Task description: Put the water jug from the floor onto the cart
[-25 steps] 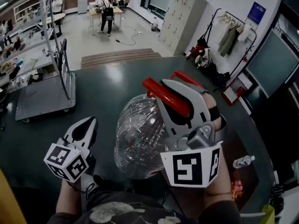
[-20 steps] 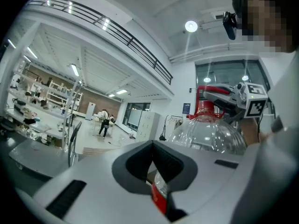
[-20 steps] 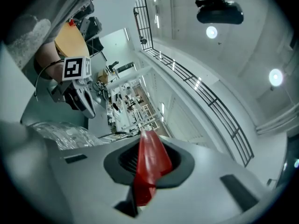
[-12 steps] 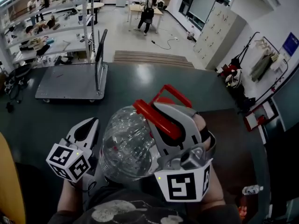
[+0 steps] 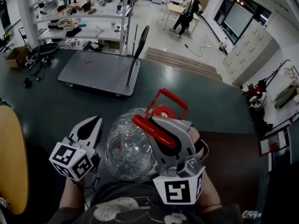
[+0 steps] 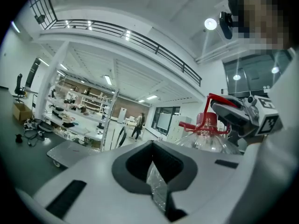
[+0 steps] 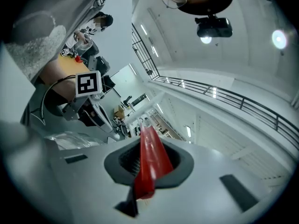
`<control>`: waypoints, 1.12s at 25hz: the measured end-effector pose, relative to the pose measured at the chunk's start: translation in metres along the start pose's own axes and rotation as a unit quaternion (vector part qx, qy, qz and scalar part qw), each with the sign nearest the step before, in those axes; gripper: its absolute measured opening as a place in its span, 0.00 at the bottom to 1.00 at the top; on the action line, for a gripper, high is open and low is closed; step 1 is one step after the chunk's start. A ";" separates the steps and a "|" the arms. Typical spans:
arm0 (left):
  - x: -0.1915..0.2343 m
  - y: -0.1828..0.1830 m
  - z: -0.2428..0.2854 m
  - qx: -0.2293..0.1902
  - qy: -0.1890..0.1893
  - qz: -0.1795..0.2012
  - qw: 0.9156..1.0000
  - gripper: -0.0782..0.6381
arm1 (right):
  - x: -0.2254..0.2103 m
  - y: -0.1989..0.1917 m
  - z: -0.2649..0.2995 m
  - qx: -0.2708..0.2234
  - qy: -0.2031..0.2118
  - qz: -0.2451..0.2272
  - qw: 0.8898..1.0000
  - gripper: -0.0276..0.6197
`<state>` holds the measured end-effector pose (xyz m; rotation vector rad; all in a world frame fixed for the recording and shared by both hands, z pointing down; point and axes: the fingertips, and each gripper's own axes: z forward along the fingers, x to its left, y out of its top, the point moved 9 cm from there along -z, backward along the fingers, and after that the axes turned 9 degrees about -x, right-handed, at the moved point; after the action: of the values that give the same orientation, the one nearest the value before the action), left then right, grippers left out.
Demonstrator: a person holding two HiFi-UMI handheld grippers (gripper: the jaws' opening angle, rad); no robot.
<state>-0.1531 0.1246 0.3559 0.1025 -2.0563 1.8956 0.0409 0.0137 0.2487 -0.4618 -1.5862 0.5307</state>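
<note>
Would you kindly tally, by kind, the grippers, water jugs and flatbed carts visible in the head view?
Grippers: 2, the left gripper and the right gripper
Water jug: 1
Flatbed cart: 1
Total: 4

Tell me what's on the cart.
Nothing stands on the cart: its top shows bare grey, with only its own handle raised at the right end. That handle covers a thin strip of the top behind it. The jug is not on it.
</note>
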 end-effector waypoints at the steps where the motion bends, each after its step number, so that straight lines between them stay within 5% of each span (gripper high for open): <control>1: 0.010 0.000 -0.003 0.002 0.007 0.000 1.000 0.12 | 0.005 -0.004 0.010 -0.001 0.006 0.005 1.000 0.08; 15: 0.117 -0.001 -0.013 0.004 0.127 -0.011 0.992 0.12 | 0.057 -0.080 0.159 -0.020 0.091 0.070 0.993 0.08; 28: 0.231 0.024 0.109 0.011 0.193 -0.009 0.981 0.12 | 0.035 -0.193 0.332 -0.069 0.163 0.109 0.978 0.07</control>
<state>-0.3985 0.0612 0.3956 -0.2240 -1.7672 1.7626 -0.2892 -0.1426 0.3725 -0.7945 -1.2681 0.4829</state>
